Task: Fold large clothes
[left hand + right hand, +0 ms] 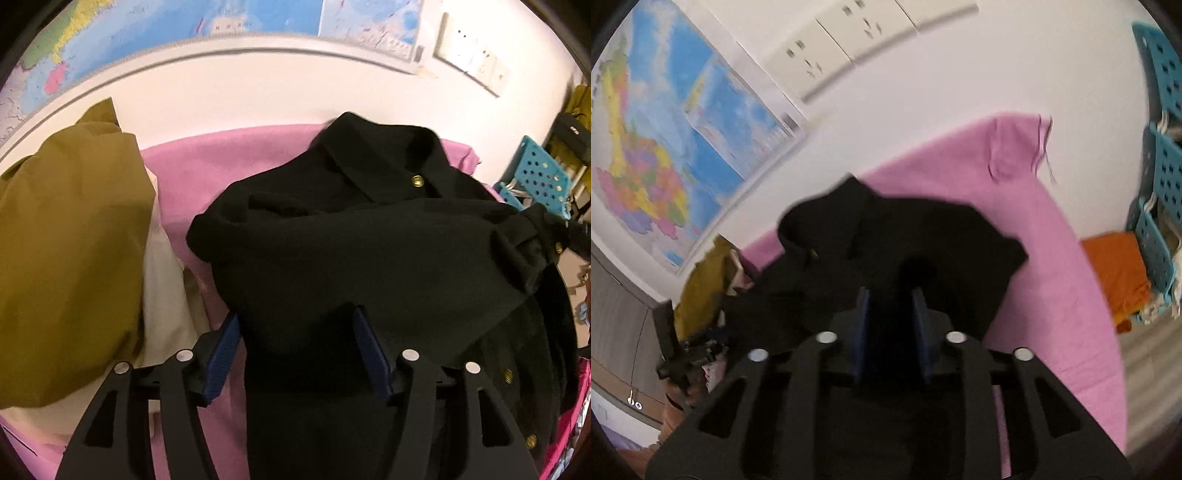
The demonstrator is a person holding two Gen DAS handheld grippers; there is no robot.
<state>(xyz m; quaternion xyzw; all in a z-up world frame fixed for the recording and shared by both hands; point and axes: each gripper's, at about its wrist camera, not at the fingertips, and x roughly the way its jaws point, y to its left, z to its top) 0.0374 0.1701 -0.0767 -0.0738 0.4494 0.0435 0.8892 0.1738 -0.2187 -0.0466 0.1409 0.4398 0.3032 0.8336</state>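
The black coat (369, 236) lies bunched on the pink sheet (192, 177), collar toward the wall, brass buttons (417, 181) showing. The left gripper (295, 332) hangs over its near edge, jaws wide, cloth below them but nothing pinched. The right gripper (892, 302) sits over the coat (905, 236) too, jaws partly apart, dark fabric between the pads (862, 317); whether they press it, nobody can tell. Crowding the coat on the left is an olive garment (70, 251) over a cream one (166, 295). Beyond the sheet (1052, 266): an orange cloth (1119, 273), teal baskets (1163, 177), a wall map (683, 129) and sockets (820, 55).
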